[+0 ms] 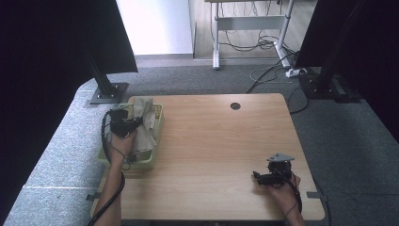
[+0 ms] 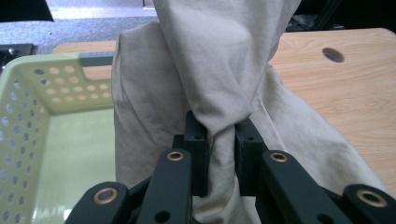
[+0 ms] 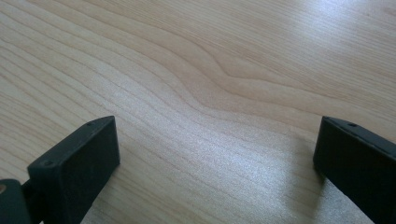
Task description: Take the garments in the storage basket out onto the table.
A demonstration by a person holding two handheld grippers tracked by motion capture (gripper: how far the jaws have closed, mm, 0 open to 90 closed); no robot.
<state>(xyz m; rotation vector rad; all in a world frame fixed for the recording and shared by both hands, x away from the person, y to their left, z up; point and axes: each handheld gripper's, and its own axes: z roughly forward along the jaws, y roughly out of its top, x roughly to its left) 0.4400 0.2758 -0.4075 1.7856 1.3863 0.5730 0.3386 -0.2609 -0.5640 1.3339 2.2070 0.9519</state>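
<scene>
A beige cloth (image 1: pixel 145 123) hangs bunched over the pale green perforated basket (image 1: pixel 159 123) at the table's left edge. My left gripper (image 1: pixel 134 123) is shut on a fold of it. In the left gripper view the two black jaws pinch the beige cloth (image 2: pixel 205 70), which drapes up and to both sides; my left gripper (image 2: pixel 220 135) holds it above the basket (image 2: pixel 32 107). My right gripper (image 1: pixel 258 176) rests low near the table's front right, and in the right gripper view it (image 3: pixel 215 154) stands open over bare wood.
The wooden table (image 1: pixel 221 141) has a round cable hole (image 1: pixel 235 106) near its far edge. Black stands (image 1: pixel 107 89) and dark panels flank the table on grey carpet. Cables and a desk frame (image 1: pixel 249 28) lie beyond.
</scene>
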